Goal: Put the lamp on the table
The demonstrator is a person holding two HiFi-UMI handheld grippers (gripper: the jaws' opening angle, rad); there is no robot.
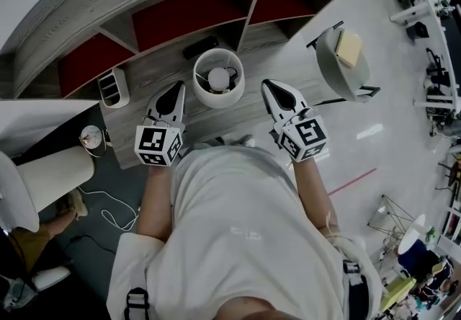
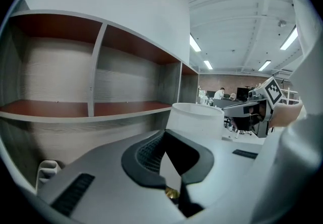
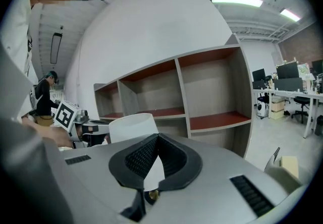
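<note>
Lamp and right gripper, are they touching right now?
Apart. The head view shows a strip of bare table between the lamp and the right gripper, whose tips are closed.

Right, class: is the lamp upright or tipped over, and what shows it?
Upright. Seen from above, the lamp opens straight up with its bulb centred inside, and it stands on the table.

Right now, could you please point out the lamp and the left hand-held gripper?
lamp (image 1: 218,79), head view, the bulb inside the shade.
left hand-held gripper (image 1: 178,86), head view, at its closed jaw tips.
</note>
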